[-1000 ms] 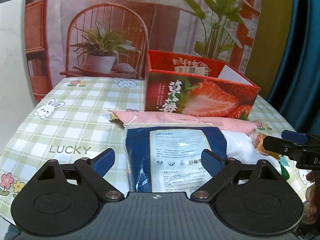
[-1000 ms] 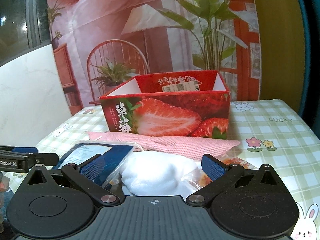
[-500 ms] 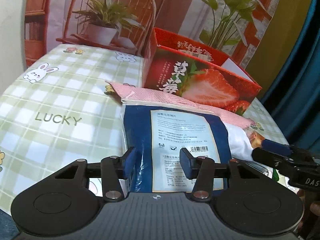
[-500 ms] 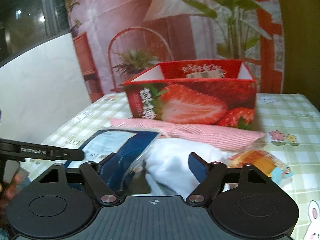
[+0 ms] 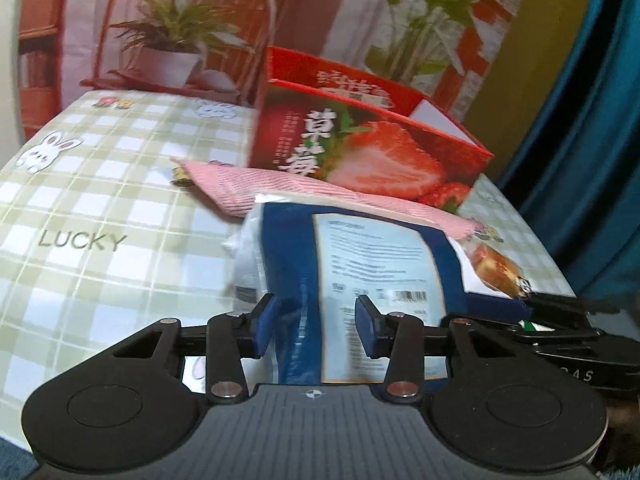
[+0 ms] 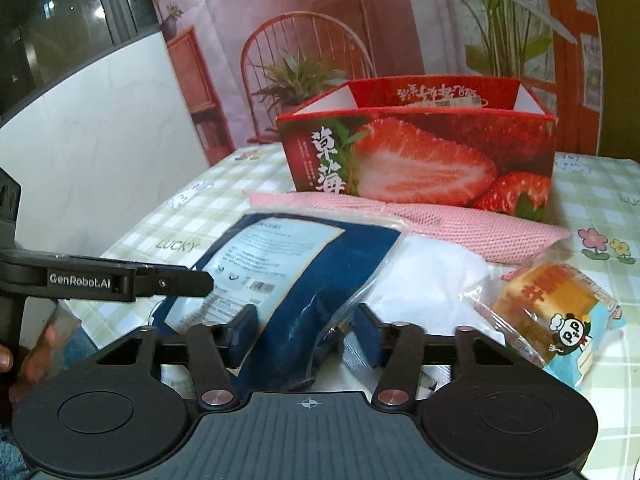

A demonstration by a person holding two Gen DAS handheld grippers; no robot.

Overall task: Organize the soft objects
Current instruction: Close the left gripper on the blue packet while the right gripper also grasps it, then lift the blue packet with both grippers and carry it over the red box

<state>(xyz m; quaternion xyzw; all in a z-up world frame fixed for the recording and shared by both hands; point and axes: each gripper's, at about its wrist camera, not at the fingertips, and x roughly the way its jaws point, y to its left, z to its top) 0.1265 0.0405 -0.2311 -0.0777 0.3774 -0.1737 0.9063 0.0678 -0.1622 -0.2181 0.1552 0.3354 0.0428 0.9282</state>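
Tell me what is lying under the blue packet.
Under the blue packet a white soft bundle shows, and behind both lies the pink mesh bag. Both claws pinch the packet's near edge; what is beneath its middle is covered.

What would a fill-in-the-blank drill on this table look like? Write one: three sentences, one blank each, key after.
1. Both grippers' jaws close on the ____ packet with the pale label.
2. The pink mesh bag lies directly in front of the ____ box.
3. The wrapped cake lies to the ____ of the white bundle in the right wrist view.

Missing words: blue; strawberry; right
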